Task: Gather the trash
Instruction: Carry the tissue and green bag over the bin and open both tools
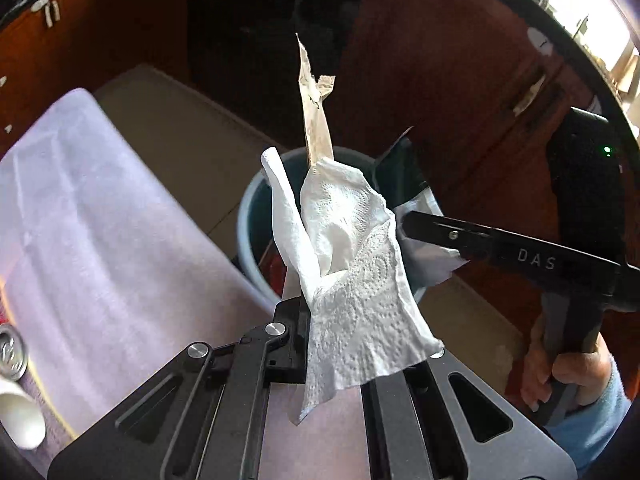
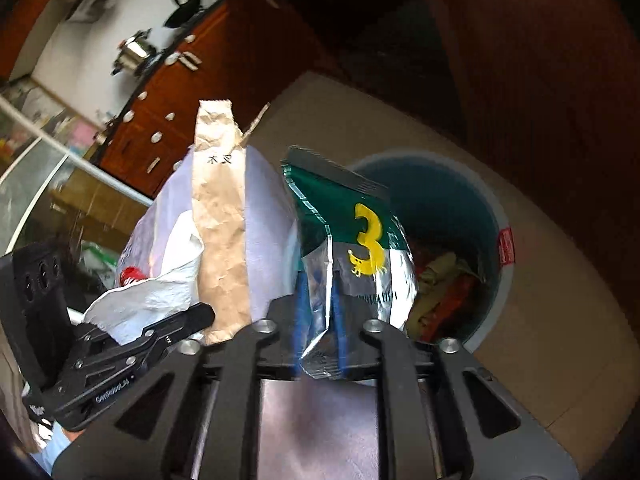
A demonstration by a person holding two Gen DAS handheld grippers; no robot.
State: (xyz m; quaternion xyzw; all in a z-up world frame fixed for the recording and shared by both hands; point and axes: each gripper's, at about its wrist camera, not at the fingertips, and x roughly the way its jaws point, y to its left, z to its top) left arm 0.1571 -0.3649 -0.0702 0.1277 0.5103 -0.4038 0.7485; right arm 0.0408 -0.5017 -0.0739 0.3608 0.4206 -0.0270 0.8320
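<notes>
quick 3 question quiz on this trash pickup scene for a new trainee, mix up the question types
1. What is the left gripper shut on?
A. a white napkin and a brown paper wrapper
B. a drinks can
C. a paper cup

2. True or false: the bin on the floor has nothing in it.

3. Fill in: the green and silver snack packet between the fingers of the right gripper shows a large yellow number ___.

Key
1. A
2. False: crumpled wrappers already lie at the bottom.
3. 3
</notes>
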